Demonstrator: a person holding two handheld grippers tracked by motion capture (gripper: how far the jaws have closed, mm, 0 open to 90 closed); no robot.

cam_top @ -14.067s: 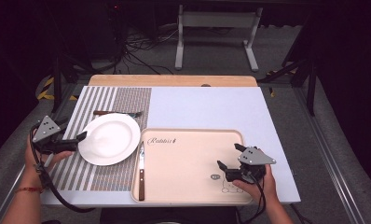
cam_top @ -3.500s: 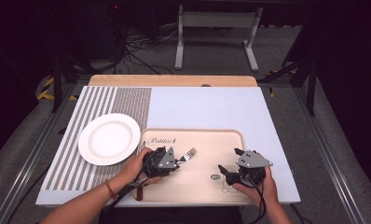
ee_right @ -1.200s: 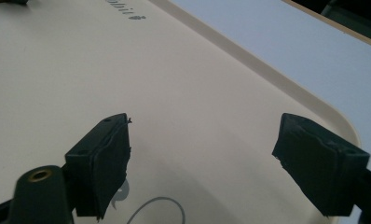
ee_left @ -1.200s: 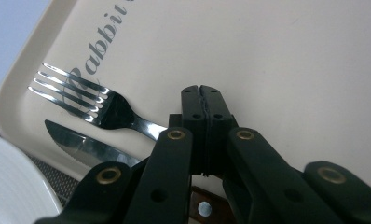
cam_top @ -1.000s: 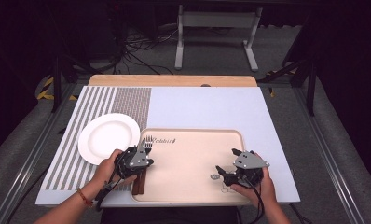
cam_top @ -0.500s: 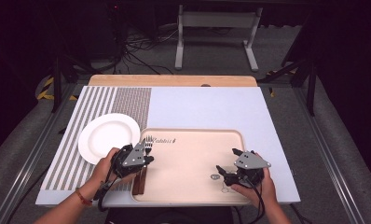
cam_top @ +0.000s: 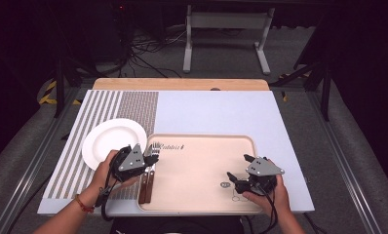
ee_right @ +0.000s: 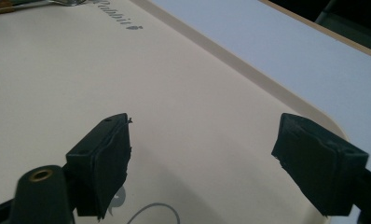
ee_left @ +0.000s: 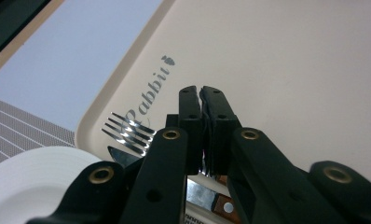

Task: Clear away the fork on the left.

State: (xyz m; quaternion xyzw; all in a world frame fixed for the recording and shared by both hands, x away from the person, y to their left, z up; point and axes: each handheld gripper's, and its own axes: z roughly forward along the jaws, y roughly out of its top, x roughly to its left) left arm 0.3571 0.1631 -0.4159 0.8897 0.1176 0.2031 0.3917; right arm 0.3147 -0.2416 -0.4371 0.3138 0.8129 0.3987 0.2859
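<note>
A fork (cam_top: 155,147) and a brown-handled knife (cam_top: 144,187) lie side by side along the left edge of the beige tray (cam_top: 202,138). My left gripper (cam_top: 154,158) hovers just over them, jaws shut, with nothing seen between the pads. In the left gripper view the gripper (ee_left: 203,100) stands above the fork tines (ee_left: 127,133), the knife handle (ee_left: 225,205) and the tray (ee_left: 277,65). My right gripper (cam_top: 238,167) rests low over the tray's front right part, open and holding nothing. Its own view shows the gripper (ee_right: 204,163) over bare tray (ee_right: 127,70).
A white plate (cam_top: 110,140) sits on the striped placemat (cam_top: 128,105), just left of the tray; its rim (ee_left: 30,177) shows in the left gripper view. The pale table top (cam_top: 211,109) extends beyond the tray. Cables and a stand's legs lie on the floor behind.
The fork, earlier carried over the tray in my left gripper, now lies beside the knife. Over the last second the left gripper has lifted slightly off it. The right gripper has not moved.
</note>
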